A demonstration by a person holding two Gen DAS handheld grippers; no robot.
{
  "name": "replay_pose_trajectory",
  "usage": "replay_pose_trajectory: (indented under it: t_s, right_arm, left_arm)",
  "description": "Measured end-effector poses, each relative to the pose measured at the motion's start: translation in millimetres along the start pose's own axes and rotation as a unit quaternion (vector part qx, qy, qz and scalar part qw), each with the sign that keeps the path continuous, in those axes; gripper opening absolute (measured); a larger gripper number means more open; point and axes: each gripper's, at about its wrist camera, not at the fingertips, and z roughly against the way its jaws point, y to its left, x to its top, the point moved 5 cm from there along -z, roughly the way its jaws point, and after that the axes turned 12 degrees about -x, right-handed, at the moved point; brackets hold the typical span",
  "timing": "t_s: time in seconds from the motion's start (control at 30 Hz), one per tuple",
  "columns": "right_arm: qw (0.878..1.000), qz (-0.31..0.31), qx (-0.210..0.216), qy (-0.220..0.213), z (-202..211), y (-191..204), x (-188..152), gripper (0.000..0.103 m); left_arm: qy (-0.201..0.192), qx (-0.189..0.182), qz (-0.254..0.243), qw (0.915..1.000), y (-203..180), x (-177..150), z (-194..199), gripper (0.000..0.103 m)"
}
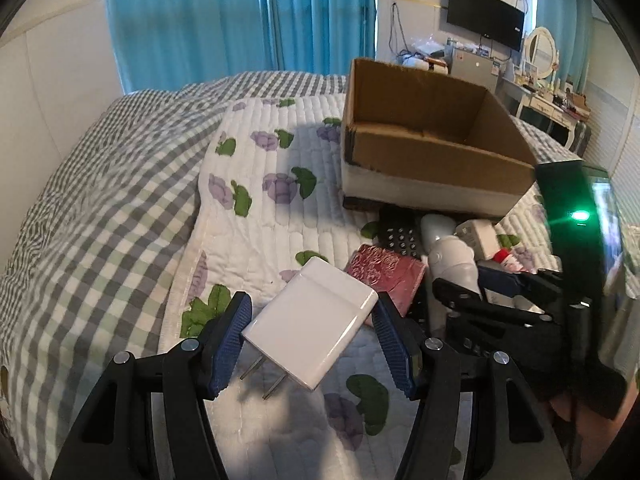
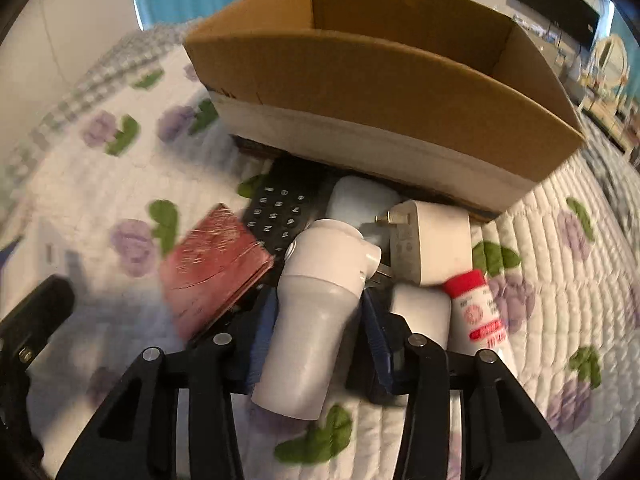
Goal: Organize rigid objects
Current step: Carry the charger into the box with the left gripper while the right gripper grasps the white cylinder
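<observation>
1. The left gripper [image 1: 310,338] holds a white charger [image 1: 310,326] above the bed, its blue fingers [image 1: 226,350] pressed against the charger's two sides and its two metal prongs pointing back toward the camera.

2. The right gripper [image 2: 316,340] has its fingers [image 2: 262,344] closed around a white pipe fitting [image 2: 320,308] — the fitting's wide grey end sticks out toward the camera.

3. An open cardboard box [image 2: 360,92] sits on the flowered quilt [image 1: 256,216] just beyond the pile; what little of its inside shows looks bare.

4. Crowded against the box's near wall are a black remote [image 2: 276,216] with white number keys, a second white plug [image 2: 428,240] and a rounded white object, partly hidden by the fitting.

5. A red packet [image 2: 212,268] wrapped in shiny film lies just left of the right gripper, overlapping the remote's edge.

6. A white tube with a red cap [image 2: 476,312] lies just right of the right gripper, beside a short white cylinder [image 2: 420,308] — both close against its right finger.

7. A checked bedspread [image 1: 92,208] lies under the quilt; blue curtains [image 1: 240,16] hang behind the bed.
</observation>
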Motion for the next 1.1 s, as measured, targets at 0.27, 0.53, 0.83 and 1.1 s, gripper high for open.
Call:
replay_pose_trajectory:
  t_s: [0.27, 0.53, 0.83, 1.1]
  right_arm:
    - [0.997, 0.005, -0.001, -0.082, 79, -25, 34, 0.043]
    - [0.988, 0.004, -0.025, -0.155, 142, -72, 111, 0.043]
    - [0.988, -0.002, -0.034, -0.154, 90, -100, 169, 0.043]
    - [0.992, -0.006, -0.018, -0.128, 24, -112, 181, 0.043]
  left_arm:
    - [-0.032, -0.017, -0.013, 0.9993, -21, 41, 33, 0.063]
    - [-0.077, -0.04, -0.044, 0.9953, -49, 129, 41, 0.063]
    - [-0.04, -0.03, -0.063, 0.9968, -63, 181, -54, 0.063]
    - [0.0, -0.032, -0.058, 0.9978, -59, 165, -124, 0.063]
